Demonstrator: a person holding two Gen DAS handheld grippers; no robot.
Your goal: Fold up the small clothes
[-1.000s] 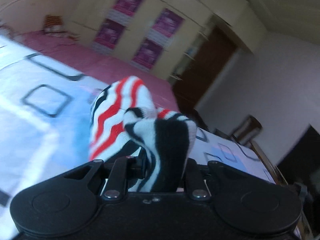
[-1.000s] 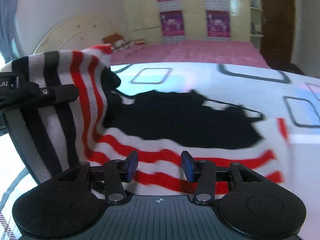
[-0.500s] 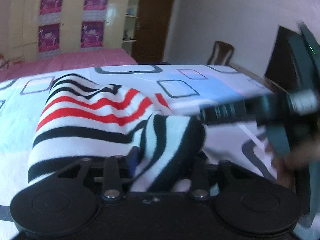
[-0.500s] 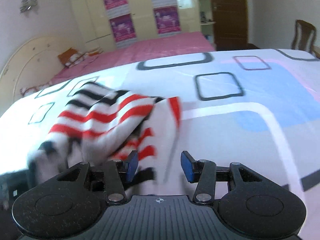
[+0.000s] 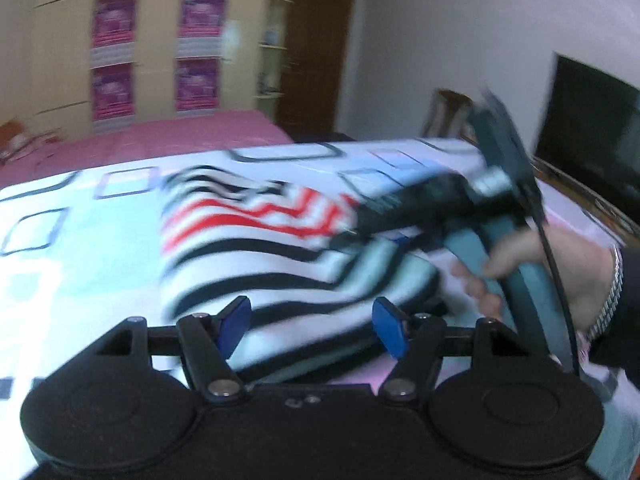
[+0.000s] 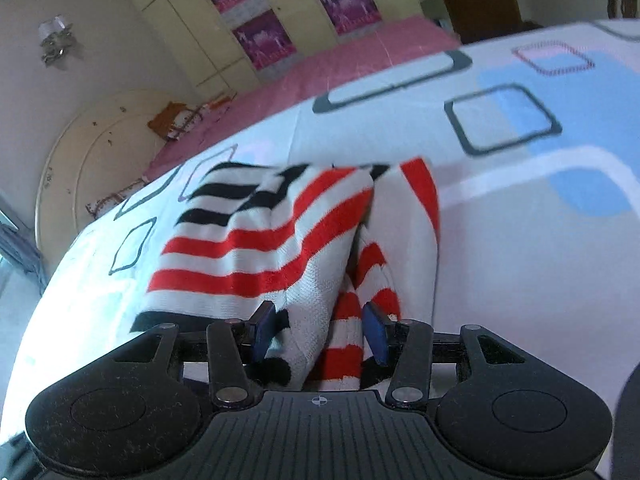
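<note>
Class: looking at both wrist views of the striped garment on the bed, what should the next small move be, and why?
Probably close the right hand-held gripper on the fabric fold between its fingers. The striped garment lies bunched on the bedsheet, and the left hand-held gripper is open above it, gripping nothing.

Patterned bedsheet carries 1 striped garment.

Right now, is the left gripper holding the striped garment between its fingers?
No, the left gripper is open, its blue fingers spread apart above the striped garment.
</note>
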